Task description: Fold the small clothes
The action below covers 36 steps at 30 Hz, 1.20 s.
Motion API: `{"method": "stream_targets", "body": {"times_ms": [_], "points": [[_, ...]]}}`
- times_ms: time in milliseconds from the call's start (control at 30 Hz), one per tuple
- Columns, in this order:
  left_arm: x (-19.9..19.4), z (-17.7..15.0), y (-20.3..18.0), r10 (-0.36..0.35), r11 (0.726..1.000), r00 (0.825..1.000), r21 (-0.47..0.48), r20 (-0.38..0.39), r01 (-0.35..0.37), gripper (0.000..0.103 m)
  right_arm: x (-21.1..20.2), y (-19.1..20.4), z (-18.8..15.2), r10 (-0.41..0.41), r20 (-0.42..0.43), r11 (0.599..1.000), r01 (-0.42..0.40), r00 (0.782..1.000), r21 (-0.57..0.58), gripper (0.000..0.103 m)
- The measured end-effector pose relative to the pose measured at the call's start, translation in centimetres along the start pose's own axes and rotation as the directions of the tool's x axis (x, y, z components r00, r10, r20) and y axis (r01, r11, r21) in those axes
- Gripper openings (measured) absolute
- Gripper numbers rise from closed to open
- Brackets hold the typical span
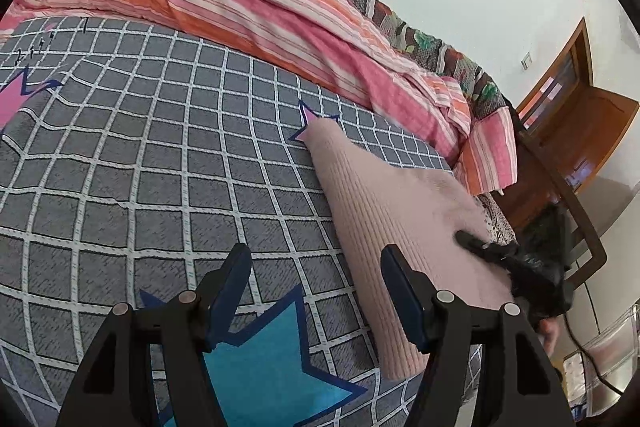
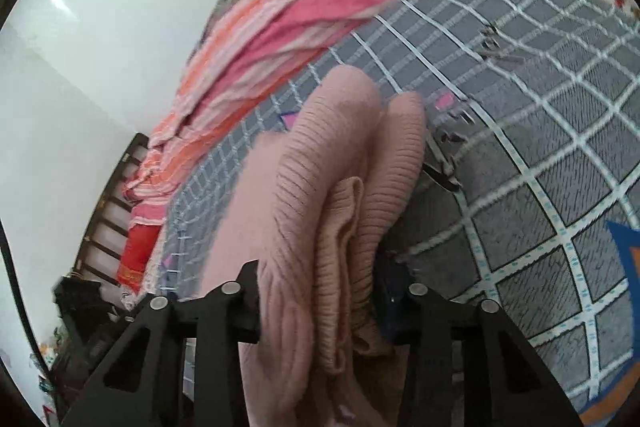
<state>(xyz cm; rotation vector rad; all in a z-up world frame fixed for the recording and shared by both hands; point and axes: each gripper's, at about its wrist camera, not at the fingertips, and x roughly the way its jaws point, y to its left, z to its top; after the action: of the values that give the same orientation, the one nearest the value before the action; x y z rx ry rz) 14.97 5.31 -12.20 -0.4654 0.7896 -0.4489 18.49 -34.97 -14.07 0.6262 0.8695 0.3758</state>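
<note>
A pale pink ribbed knit garment lies folded on the grey checked bedsheet, on the right side of the left wrist view. My left gripper is open and empty, just above the sheet, with its right finger beside the garment's left edge. My right gripper shows in that view at the garment's right edge. In the right wrist view my right gripper is shut on the bunched pink garment, which fills the space between its fingers and hides their tips.
A pink and orange striped quilt is heaped along the far side of the bed. The sheet has a blue star print under my left gripper. A wooden door stands past the bed's right end. A black cable trails from the right gripper.
</note>
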Motion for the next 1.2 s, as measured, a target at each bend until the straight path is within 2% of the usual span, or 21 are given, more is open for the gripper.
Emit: {"method": "stream_targets", "body": {"times_ms": [67, 200, 333, 467, 567, 633, 700, 767, 833, 900, 967, 1067, 1200], "points": [[-0.7, 0.1, 0.4, -0.009, 1.0, 1.0, -0.011, 0.014, 0.01, 0.065, -1.3, 1.8, 0.5, 0.009, 0.026, 1.0, -0.008, 1.0, -0.018, 0.038], [-2.0, 0.1, 1.6, -0.008, 1.0, 0.999, -0.029, 0.039, 0.009, 0.065, -2.1, 6.6, 1.4, -0.043, 0.051, 0.996, 0.046, 0.998, -0.071, 0.038], [-3.2, 0.0, 3.2, -0.006, 0.998, 0.998, -0.066, 0.062, 0.01, 0.065, -1.1, 12.0, 1.9, -0.106, 0.08, 0.981, 0.117, 0.991, -0.155, 0.037], [-4.6, 0.3, 4.2, 0.017, 0.997, 0.996, -0.074, 0.082, -0.011, 0.065, 0.9, 16.6, 2.4, -0.099, 0.077, 0.972, 0.113, 0.992, -0.207, 0.037], [-5.8, 0.9, 4.9, 0.036, 0.997, 0.994, -0.074, 0.1, -0.029, 0.065, 2.2, 18.8, 3.0, -0.027, 0.069, 0.98, 0.04, 0.997, -0.193, 0.037], [-6.6, 1.1, 5.2, 0.049, 0.997, 0.992, -0.07, 0.112, -0.042, 0.065, 2.6, 19.2, 3.4, 0.078, 0.071, 0.986, -0.066, 0.994, -0.156, 0.037], [-7.2, 1.1, 5.5, 0.064, 0.996, 0.99, -0.061, 0.122, -0.057, 0.065, 3.4, 17.6, 3.4, 0.203, 0.087, 0.978, -0.198, 0.975, -0.068, 0.037], [-7.5, 0.9, 5.9, 0.079, 0.996, 0.989, -0.054, 0.122, -0.073, 0.065, 4.5, 15.4, 2.9, 0.233, 0.095, 0.972, -0.234, 0.968, 0.0, 0.039], [-7.4, 0.5, 6.1, 0.088, 0.995, 0.99, -0.046, 0.11, -0.083, 0.065, 6.4, 11.7, 1.5, 0.184, 0.056, 0.981, -0.188, 0.981, 0.058, 0.042], [-6.9, 0.1, 6.3, 0.101, 0.995, 0.99, -0.031, 0.094, -0.098, 0.065, 8.0, 8.2, -0.1, 0.09, 0.0, 0.993, -0.09, 0.996, 0.081, 0.043], [-6.4, -0.4, 6.3, 0.103, 0.995, 0.992, -0.019, 0.078, -0.102, 0.065, 8.7, 5.7, -1.5, -0.034, -0.031, 0.998, 0.035, 0.999, 0.051, 0.043], [-5.0, -0.3, 5.9, 0.095, 0.996, 0.994, -0.002, 0.053, -0.095, 0.065, 6.9, 5.8, -1.5, -0.03, 0.025, 0.999, 0.031, 0.999, -0.017, 0.044], [-3.3, 0.6, 4.7, 0.078, 0.997, 0.996, 0.007, 0.046, -0.078, 0.065, 5.7, 9.0, -0.4, -0.125, 0.098, 0.971, 0.142, 0.987, -0.192, 0.044]]}}
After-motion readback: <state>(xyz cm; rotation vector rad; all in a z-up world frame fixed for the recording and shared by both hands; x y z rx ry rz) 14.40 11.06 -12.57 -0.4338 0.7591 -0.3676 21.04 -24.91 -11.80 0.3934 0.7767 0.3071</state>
